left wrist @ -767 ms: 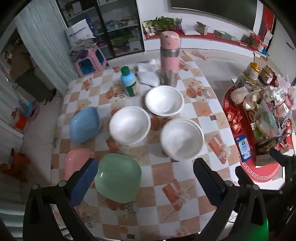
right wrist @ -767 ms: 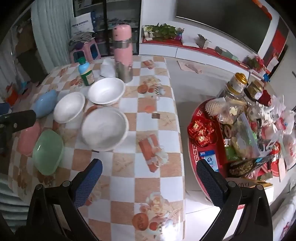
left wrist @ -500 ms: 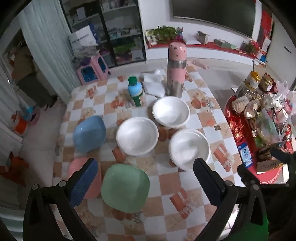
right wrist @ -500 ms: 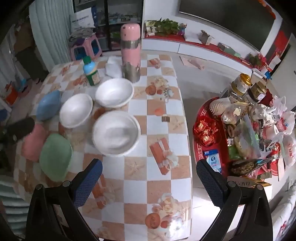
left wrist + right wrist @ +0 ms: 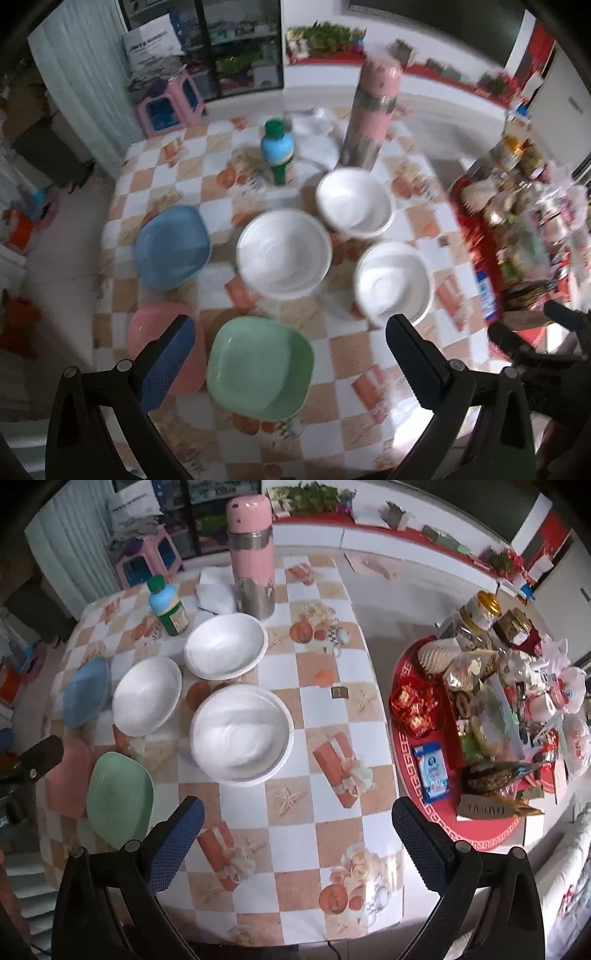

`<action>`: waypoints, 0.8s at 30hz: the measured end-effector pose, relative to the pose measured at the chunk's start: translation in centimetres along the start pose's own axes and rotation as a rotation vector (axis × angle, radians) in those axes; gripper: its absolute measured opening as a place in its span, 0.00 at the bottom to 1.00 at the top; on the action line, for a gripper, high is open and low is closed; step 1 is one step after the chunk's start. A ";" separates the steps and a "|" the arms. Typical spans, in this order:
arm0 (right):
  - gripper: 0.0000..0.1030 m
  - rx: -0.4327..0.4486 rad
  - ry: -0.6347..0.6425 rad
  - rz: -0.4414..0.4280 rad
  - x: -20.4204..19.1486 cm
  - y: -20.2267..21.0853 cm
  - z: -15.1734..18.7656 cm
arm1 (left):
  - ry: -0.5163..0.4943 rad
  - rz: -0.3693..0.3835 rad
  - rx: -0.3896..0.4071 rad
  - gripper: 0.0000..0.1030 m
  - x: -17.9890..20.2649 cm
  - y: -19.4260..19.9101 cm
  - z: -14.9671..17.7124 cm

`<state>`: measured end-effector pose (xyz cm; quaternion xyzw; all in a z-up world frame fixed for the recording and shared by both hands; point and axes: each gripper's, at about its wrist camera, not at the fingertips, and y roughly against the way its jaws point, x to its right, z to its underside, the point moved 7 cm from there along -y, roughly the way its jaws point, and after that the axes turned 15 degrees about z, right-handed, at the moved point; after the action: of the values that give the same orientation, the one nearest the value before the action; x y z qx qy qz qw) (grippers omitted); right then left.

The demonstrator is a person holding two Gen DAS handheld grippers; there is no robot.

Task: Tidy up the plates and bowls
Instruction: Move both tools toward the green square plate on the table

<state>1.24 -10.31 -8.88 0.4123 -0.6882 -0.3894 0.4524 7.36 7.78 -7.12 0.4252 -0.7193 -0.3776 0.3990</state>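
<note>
Holding both claws high over the table [image 5: 325,834], you have not yet touched a dish; the left claw [image 5: 291,354] stands wide with nothing between its pads, and the right claw [image 5: 299,838] is just as wide and just as empty.

Nothing is stacked so far, as far as these views show; three white bowls and three coloured plates all lie singly on the checked cloth.

From the left claw, the green plate [image 5: 260,363] sits right between the fingers and nearest; the pink plate [image 5: 157,328] lies partly behind the left finger [image 5: 168,363]; the blue plate [image 5: 171,247] is farther ahead on that side.

The bowls sit beyond the plates: the middle bowl [image 5: 283,254] straight ahead, the far bowl [image 5: 354,202] past it to the right, the near bowl [image 5: 393,281] just above the right finger.

From the right claw, the near bowl [image 5: 242,734] is dead ahead and closest; the others lie ahead and left.

The flask [image 5: 251,557], bottle [image 5: 168,605] and napkins [image 5: 216,589] stand behind the bowls, clear of your path; the whole job, I judge, is still ahead: nest the bowls, stack the plates.
</note>
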 end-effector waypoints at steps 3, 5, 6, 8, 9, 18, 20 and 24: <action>0.99 0.075 -0.070 -0.007 1.3 3.3 -2.3 | -0.023 0.025 0.077 1.00 0.4 1.3 -1.0; 0.99 0.203 -0.128 -0.016 2.0 6.1 -3.5 | -0.032 0.032 0.054 1.00 0.5 0.8 -1.1; 0.99 0.247 -0.154 -0.033 1.9 7.0 -3.5 | -0.038 0.039 0.012 1.00 0.5 0.2 -0.8; 0.99 0.201 -0.155 -0.084 1.1 6.1 -2.4 | -0.042 0.051 -0.058 1.00 0.5 -0.9 -0.3; 0.99 0.083 -0.119 -0.098 0.2 4.3 -1.1 | -0.043 0.050 -0.064 1.00 0.2 -1.1 -0.3; 0.99 0.034 -0.096 0.115 0.6 4.2 0.9 | -0.069 0.064 -0.096 1.00 0.5 -1.8 1.0; 0.99 0.063 -0.104 0.125 0.3 4.5 0.5 | -0.057 0.049 -0.109 1.00 0.0 -1.9 1.1; 0.99 -0.067 -0.047 0.049 -1.8 0.6 2.6 | 0.006 0.021 -0.123 1.00 -1.0 -1.8 1.2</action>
<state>-0.94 -8.05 -9.63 0.3708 -0.6953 -0.4105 0.4589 7.20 8.34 -9.41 0.3936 -0.6979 -0.4155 0.4305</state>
